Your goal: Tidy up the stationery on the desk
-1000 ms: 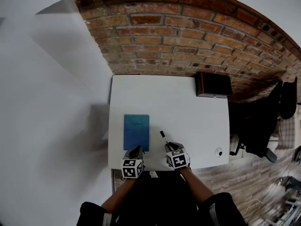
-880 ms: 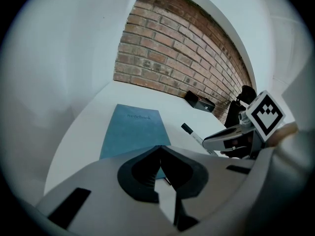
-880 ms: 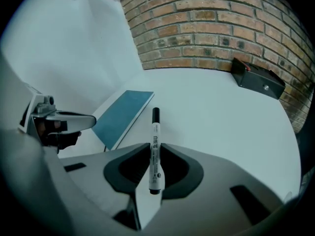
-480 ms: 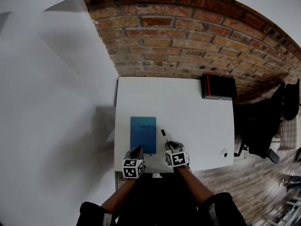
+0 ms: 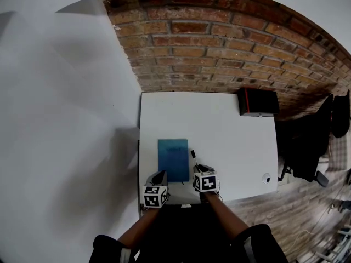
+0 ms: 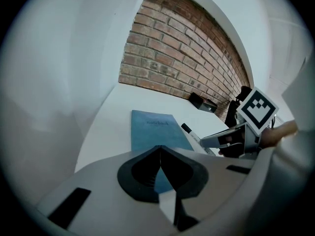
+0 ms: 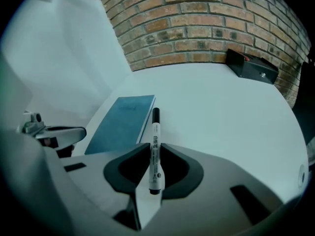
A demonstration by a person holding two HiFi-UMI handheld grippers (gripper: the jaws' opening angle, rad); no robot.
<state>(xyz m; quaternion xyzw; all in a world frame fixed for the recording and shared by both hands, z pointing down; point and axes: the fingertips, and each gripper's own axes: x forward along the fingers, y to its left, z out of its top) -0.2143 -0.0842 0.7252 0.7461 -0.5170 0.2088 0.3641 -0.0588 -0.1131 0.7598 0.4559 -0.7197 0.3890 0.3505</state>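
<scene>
While left gripper (image 6: 160, 150) jaws sit together, right gripper (image 7: 153, 157) jaws clamp white, black-capped marker (image 7: 155, 131).

A white bench (image 5: 230, 130) stretches ahead of the left tool (image 5: 159, 175) and the right tool (image 5: 197, 170). Its far edge meets a wall of red-brown brick (image 5: 219, 37) with pale mortar. To the left of the left tool, a plain white wall (image 5: 66, 119) runs along the bench's side and carries a soft grey shadow (image 5: 125, 147) level with the tools. To the right of the right tool, past the bench's edge, lies a wooden plank floor (image 5: 285, 201). A black office chair (image 5: 307, 152) stands on it. The light is even and diffuse.
</scene>
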